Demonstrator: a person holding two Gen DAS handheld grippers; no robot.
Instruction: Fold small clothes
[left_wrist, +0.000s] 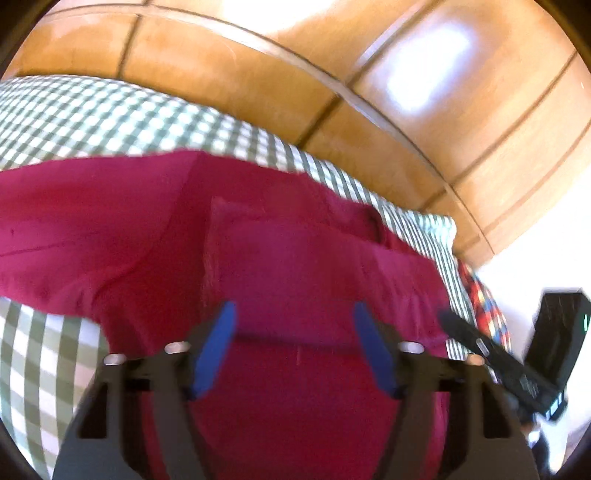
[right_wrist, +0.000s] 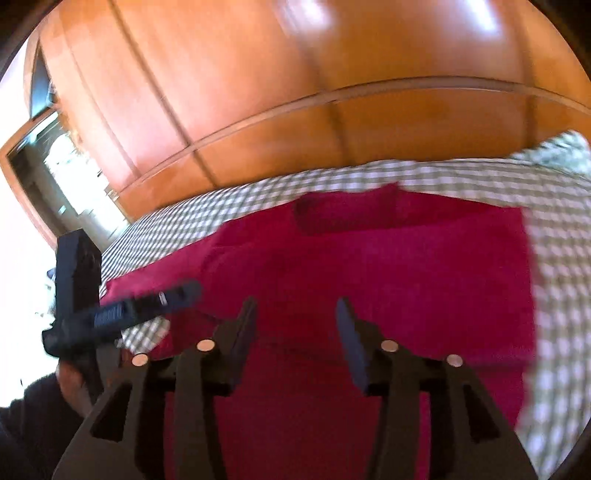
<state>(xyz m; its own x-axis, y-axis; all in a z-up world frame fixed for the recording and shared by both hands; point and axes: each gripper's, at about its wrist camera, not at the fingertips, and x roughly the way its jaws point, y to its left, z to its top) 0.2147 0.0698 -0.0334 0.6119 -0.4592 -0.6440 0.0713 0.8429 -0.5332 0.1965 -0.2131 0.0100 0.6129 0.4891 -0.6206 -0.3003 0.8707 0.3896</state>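
Both tongs open, nothing between the fingers on either side. Left gripper (left_wrist: 293, 325): blue pads (left_wrist: 218, 347) spread wide, hanging over the red garment (left_wrist: 295, 258) with a clear gap to the cloth. Right gripper (right_wrist: 295, 325): dark fingers (right_wrist: 351, 343) apart, also above the red fabric (right_wrist: 369, 266), no fabric pinched. Garment lies flat on the green-and-white checked bedcover (left_wrist: 92, 114), which shows on all visible sides of it. In the right wrist view its long axis runs roughly left-right across the frame, straight edge on the right, a darker folded band or collar-like strip along the far edge (right_wrist: 347, 210). In the left wrist view a folded flap with a stitched edge (left_wrist: 229, 214) sits on top near the middle. Frames are motion-blurred, so which end is neck or hem I can't tell for sure. Each gripper shows in the other's view: right one at the right margin (left_wrist: 498, 362), left one at lower left (right_wrist: 122, 314) with a hand (right_wrist: 74, 387) on it. Wooden wardrobe panels (right_wrist: 295, 92) behind the bed.
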